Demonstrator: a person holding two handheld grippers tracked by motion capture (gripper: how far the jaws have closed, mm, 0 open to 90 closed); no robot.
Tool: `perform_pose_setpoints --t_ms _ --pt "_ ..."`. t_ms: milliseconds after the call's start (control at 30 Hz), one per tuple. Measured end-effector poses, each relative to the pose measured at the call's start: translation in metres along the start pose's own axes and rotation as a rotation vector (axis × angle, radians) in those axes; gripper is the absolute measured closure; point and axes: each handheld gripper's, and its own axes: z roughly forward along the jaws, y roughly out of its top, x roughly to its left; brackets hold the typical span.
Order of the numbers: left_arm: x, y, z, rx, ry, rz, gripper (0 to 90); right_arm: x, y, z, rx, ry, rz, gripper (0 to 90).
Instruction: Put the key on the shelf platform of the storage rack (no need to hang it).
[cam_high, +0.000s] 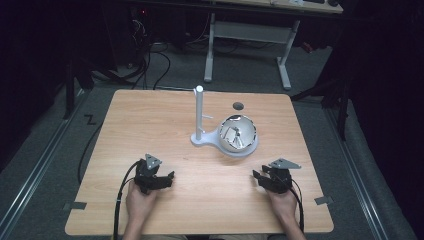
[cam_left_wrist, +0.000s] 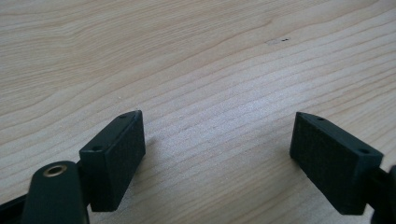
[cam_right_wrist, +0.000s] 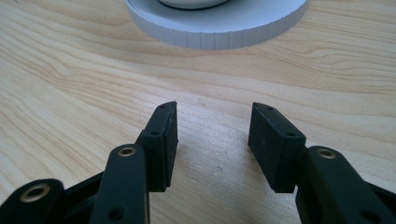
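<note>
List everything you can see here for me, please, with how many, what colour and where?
table: one, light wood, centre of the high view
stand: one, white upright post on a white base, middle of the table
bowl: one, shiny metal, on the stand's round base, right of the post
second table: one, white-legged, behind
left gripper: one, black, jaws open, near edge left
right gripper: one, black, jaws open, near edge right

My left gripper hangs low over the wooden table, its two black jaws set wide apart with bare wood grain between them. A small dark fleck marks the table beyond the jaw at the right.
</note>
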Motion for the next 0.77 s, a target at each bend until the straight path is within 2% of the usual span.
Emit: perform_pose_setpoints --t_ms 233,433,767 --pt "0.0000 0.0000 0.0000 0.000 0.000 0.000 18.5 0.0047 0.0015 0.0032 0.020 -0.033 -0.064 48.9" --pt "0.0000 -0.0001 0.0000 0.000 0.000 0.000 18.5 0.0044 0.0021 0.0041 0.025 -0.036 -0.060 44.0" --pt "-0.0001 0.0000 0.0000 0.000 0.000 -0.002 18.5 0.0041 0.0027 0.0047 0.028 -0.031 -0.062 42.3"
